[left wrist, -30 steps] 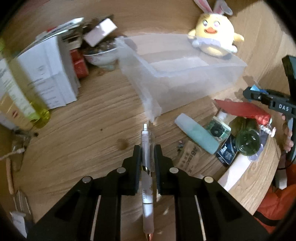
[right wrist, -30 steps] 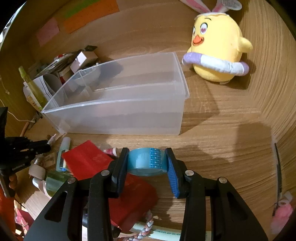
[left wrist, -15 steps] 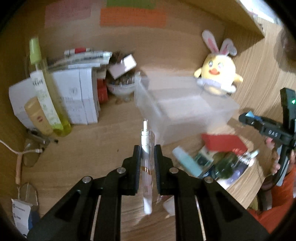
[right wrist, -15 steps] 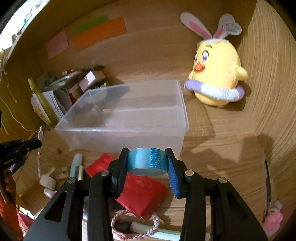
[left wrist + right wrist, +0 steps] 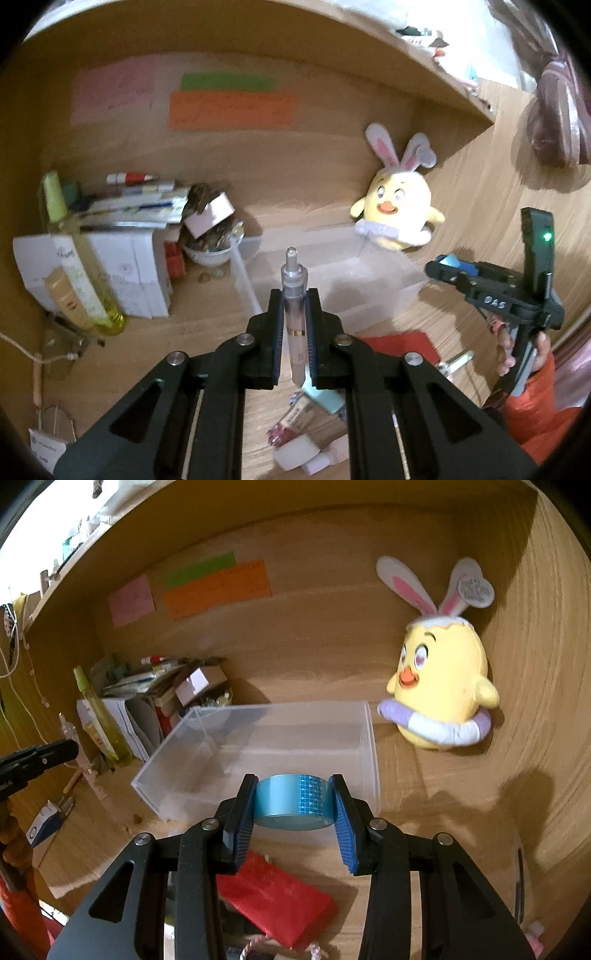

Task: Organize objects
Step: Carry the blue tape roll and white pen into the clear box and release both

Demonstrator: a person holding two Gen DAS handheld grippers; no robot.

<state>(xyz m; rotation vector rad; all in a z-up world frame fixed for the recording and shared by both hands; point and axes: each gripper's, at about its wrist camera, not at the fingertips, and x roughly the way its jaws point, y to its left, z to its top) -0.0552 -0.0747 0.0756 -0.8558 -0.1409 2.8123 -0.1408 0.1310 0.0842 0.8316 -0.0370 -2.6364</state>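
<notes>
Clear plastic bin [image 5: 258,746] being approached, both loads being carried above surface [image 5: 424,794]. Pen [image 5: 293,306] being pinched in closing jaws of left gripper [image 5: 294,325]; blue tape roll [image 5: 293,801] being clamped by right gripper [image 5: 294,808]. Next: both being brought over bin rim, lowered inside, released.

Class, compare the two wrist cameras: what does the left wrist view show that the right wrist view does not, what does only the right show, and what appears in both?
Only the left wrist view shows the left gripper, its jaws closing on a clear pen, and the mint tube below.

Only the right wrist view shows the right gripper shut on a blue tape roll, and a braided cord.

Both show the clear plastic bin, yellow chick plush, red packet, and wall notes.
</notes>
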